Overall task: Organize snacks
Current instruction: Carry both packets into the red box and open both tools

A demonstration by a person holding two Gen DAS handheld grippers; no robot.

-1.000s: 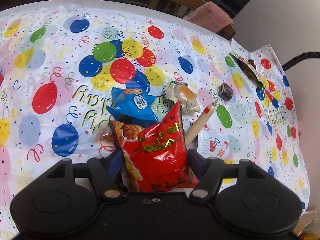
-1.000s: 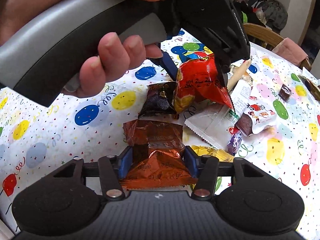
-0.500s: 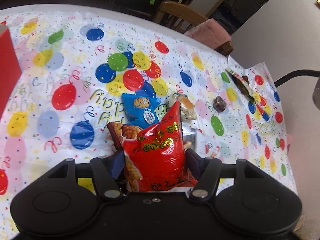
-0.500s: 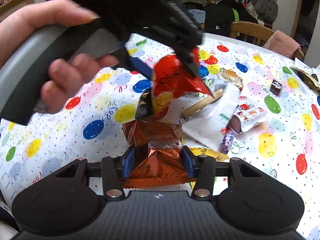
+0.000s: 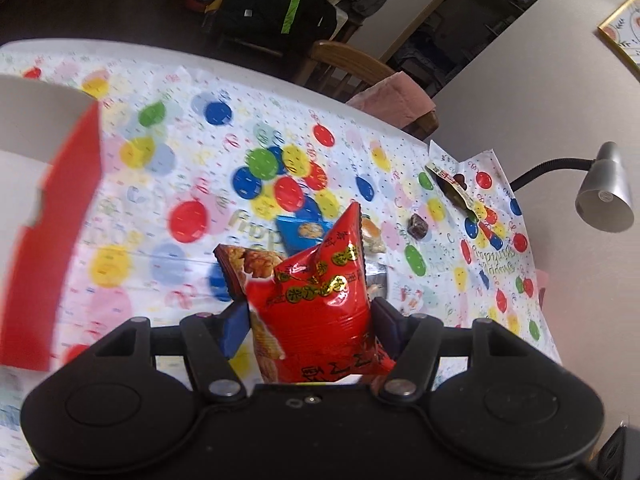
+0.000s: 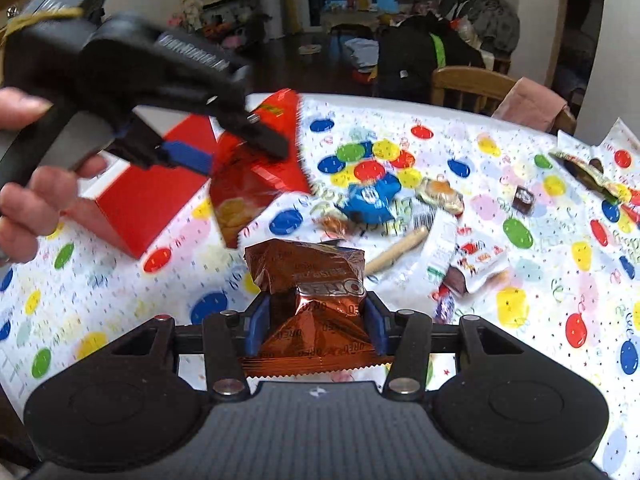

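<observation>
Left gripper [image 5: 310, 322] pinches red snack bag [image 5: 320, 300] aloft near red box [image 6: 148, 200], right gripper [image 6: 312, 324] pinches copper Oreo pack [image 6: 312, 280]; both light, crinkly, slippery—likely best gripped at crimped ends.

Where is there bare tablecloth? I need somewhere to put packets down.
Free: the near-left cloth between the red box and the right gripper. Crowded: the snack pile mid-table, running right.

balloon-print table [image 6: 500, 152], scattered snacks [image 6: 370, 200]
</observation>
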